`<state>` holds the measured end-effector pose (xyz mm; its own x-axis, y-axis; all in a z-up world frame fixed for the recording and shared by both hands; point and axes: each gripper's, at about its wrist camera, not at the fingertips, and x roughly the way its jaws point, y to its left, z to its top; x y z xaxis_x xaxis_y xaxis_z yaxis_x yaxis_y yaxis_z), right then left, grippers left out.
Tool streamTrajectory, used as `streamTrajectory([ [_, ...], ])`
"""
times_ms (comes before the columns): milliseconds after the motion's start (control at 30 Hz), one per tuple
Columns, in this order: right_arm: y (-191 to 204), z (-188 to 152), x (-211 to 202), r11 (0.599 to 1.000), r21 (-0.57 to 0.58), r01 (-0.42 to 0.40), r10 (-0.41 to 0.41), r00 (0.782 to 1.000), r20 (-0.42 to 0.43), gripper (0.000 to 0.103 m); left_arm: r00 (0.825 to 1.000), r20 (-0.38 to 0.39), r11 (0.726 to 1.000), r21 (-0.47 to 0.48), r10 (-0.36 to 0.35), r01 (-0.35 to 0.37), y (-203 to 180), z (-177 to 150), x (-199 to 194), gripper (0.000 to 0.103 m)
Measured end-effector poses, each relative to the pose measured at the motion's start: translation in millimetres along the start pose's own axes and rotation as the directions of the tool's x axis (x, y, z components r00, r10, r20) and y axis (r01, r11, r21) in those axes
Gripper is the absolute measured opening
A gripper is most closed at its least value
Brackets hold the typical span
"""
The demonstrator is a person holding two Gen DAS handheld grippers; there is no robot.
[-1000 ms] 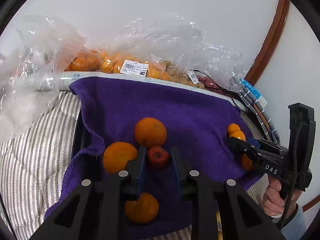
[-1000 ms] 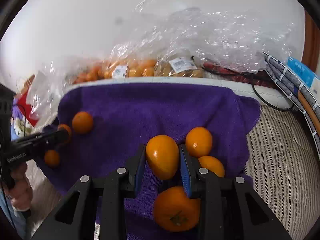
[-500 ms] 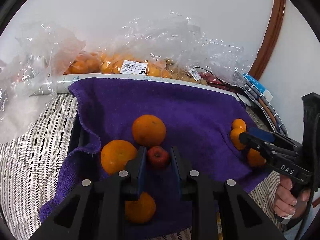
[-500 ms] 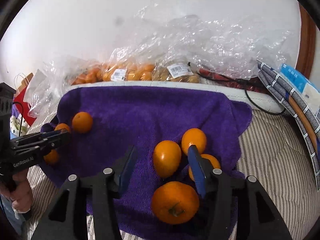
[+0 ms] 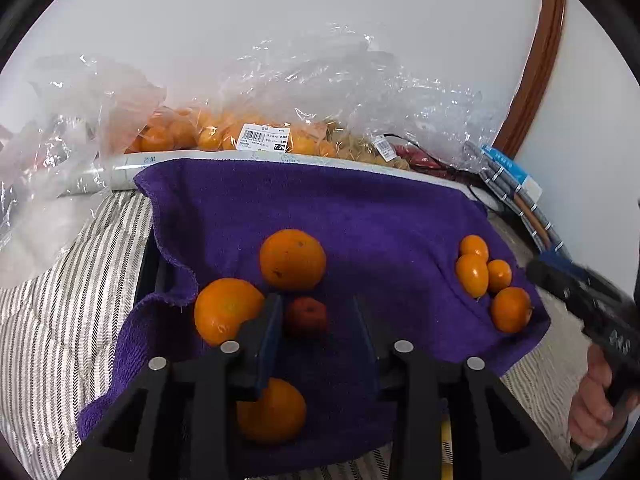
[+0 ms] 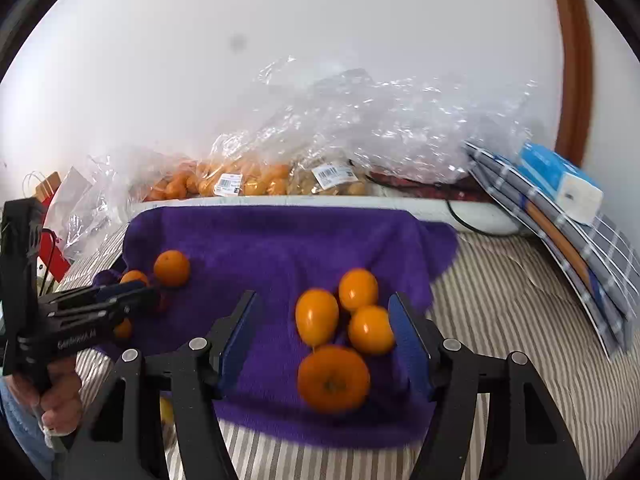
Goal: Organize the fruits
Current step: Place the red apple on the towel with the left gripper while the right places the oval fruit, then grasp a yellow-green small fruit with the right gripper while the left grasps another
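A purple towel point(image 5: 360, 216) lies on striped bedding. In the left wrist view my left gripper point(image 5: 318, 320) is open, its jaws apart on either side of a small red apple point(image 5: 306, 316) that rests on the towel. Three oranges point(image 5: 292, 258) lie around it. In the right wrist view my right gripper point(image 6: 324, 328) is wide open and empty above a cluster of several small oranges point(image 6: 318, 314) on the towel's point(image 6: 280, 240) right part. The right gripper also shows blurred at the right of the left wrist view point(image 5: 588, 304).
Clear plastic bags of oranges point(image 5: 224, 136) and other produce line the wall behind the towel. A folded plaid cloth with a blue box point(image 6: 560, 184) leans at the right. Striped bedding point(image 6: 520, 320) surrounds the towel.
My right gripper let go of the orange it held, opened wide and drew back. My left gripper opened and the red apple now rests free between its jaws.
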<state>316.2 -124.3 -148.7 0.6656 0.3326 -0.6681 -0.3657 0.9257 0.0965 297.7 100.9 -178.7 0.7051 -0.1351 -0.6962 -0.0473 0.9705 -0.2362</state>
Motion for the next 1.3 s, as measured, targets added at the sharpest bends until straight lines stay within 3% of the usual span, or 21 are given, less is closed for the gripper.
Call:
streamTrajectory([
  [133, 12, -16, -19, 0.999, -0.008, 0.04, -0.041, 0.999, -0.025, 0.065, 1.0, 0.023, 1.0, -0.017, -0.009, 0.01, 3, 1, -8, 0.035],
  [267, 35, -37, -33, 0.996, -0.054, 0.064, -0.067, 0.997, -0.043, 0.052, 0.997, 0.076, 1.0, -0.006, 0.022, -0.021, 3, 2, -25, 0.039],
  [433, 62, -56, -37, 0.998, -0.06, 0.023, -0.029, 0.995, -0.1, 0.039, 0.992, 0.101, 0.996, 0.019, 0.08, -0.082, 0, 9, -55, 0.039],
  [567, 84, -60, -38, 0.995, -0.104, 0.006, -0.018, 0.993, -0.113, 0.039, 0.989, 0.094, 0.993, 0.006, 0.114, -0.115, 14, -3, -81, 0.039],
  [733, 96, -62, -25, 0.995, -0.096, -0.017, 0.004, 0.991, -0.136, 0.039, 0.969, 0.153, 0.98, 0.003, 0.196, -0.199, 43, -24, -105, 0.039],
  [900, 107, -61, -6, 0.996, -0.083, -0.036, 0.02, 0.982, -0.187, 0.039, 0.968, 0.178, 0.984, -0.058, 0.177, -0.169, 65, -26, -113, 0.04],
  [1067, 116, -60, 8, 0.995, -0.097, -0.013, -0.008, 0.976, -0.216, 0.039, 0.949, 0.217, 0.973, -0.086, 0.228, -0.214, 72, -28, -119, 0.041],
  [1233, 115, -60, 22, 0.998, -0.065, -0.021, 0.004, 0.968, -0.252, 0.037, 0.955, 0.192, 0.97, -0.135, 0.225, -0.201, 82, -28, -115, 0.041],
  [1300, 113, -60, 26, 0.998, -0.043, -0.037, 0.024, 0.962, -0.273, 0.03, 0.956, 0.184, 0.968, -0.14, 0.23, -0.206, 84, -30, -113, 0.041],
])
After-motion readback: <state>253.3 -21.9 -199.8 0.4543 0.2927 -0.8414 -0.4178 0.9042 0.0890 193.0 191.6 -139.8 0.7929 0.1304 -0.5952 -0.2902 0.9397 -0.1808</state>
